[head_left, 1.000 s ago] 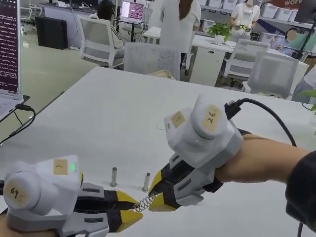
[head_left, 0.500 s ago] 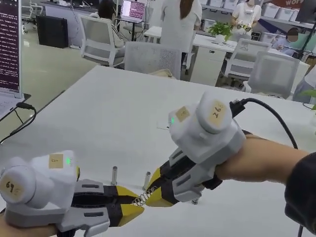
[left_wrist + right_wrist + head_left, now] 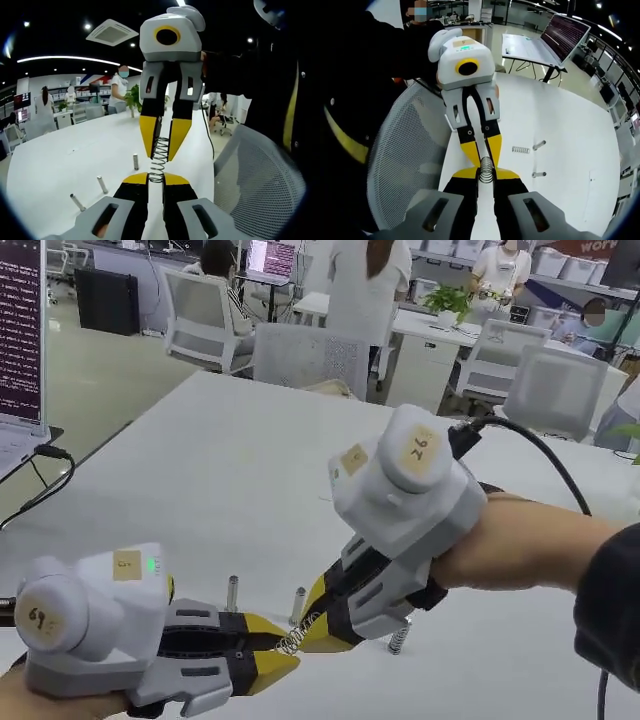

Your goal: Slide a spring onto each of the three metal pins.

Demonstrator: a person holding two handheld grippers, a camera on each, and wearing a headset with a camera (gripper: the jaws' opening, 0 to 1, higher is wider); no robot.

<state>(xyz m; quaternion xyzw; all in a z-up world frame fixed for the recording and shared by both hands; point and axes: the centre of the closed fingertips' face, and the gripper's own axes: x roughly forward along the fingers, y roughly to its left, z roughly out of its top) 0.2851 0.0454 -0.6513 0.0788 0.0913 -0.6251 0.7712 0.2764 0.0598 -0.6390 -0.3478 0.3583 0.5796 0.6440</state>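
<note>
A small steel spring (image 3: 296,633) is stretched between both grippers' yellow tips, just above the white table (image 3: 220,470). My left gripper (image 3: 285,660) comes in from the lower left and is shut on one end of the spring (image 3: 156,172). My right gripper (image 3: 312,626) reaches from the right and is shut on the other end (image 3: 486,172). Two bare metal pins (image 3: 232,593) (image 3: 297,606) stand upright just behind the tips. A third pin carries a spring (image 3: 400,637) beside the right gripper's underside.
A black cable (image 3: 560,480) runs from the right gripper across the table's right side. A laptop (image 3: 20,340) and its cord (image 3: 45,480) sit beyond the left edge. Office chairs (image 3: 305,360) and people stand behind the far edge.
Both grippers stay shut on the same spring and have barely shifted. The right gripper has edged left, uncovering the spring-covered pin beside it.
</note>
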